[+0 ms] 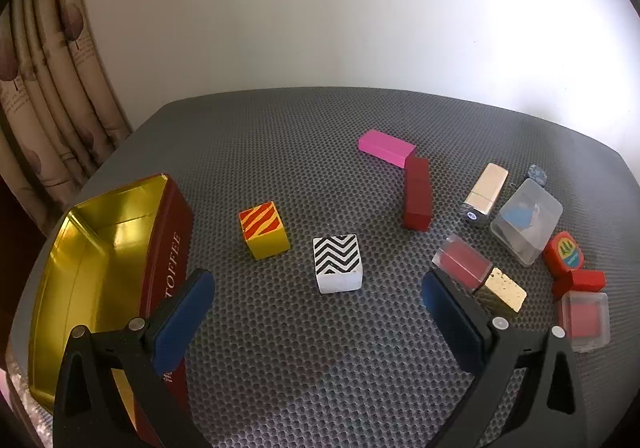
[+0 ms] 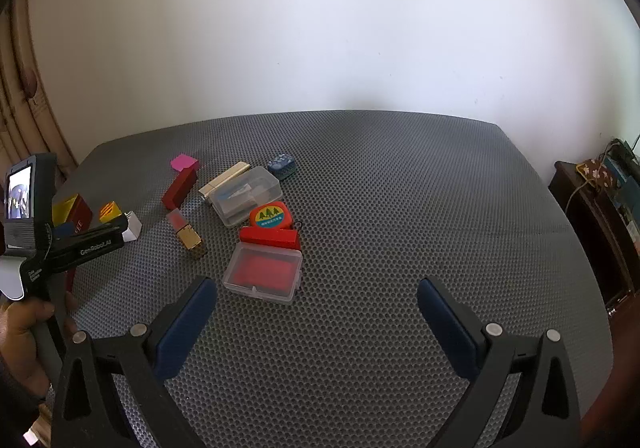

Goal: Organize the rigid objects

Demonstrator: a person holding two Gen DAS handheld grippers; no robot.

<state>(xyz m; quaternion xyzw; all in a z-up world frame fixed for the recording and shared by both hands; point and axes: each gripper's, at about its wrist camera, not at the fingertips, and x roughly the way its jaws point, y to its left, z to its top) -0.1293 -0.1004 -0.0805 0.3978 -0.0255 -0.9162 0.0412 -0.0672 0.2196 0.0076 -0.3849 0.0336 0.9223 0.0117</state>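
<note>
I had both tools spread wide and empty: my left gripper (image 1: 318, 298) hung over the grey honeycomb-textured mat (image 1: 280, 151), my right gripper (image 2: 318, 302) over bare mat too. At the lower left of the left view sat the open toffee tin (image 1: 104, 260), glossy gold inside. Mid-frame lay a chevron-painted white cube (image 1: 338, 263) and a striped yellow cube (image 1: 264, 230); a clear plastic case (image 2: 262, 272) with red lining lay just above my right tool's left finger.

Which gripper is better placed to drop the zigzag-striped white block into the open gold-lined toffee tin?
Probably left. The left gripper hangs open right over the zigzag-striped white block, with the gold-lined toffee tin beside it. The right gripper faces bare mat.
</note>
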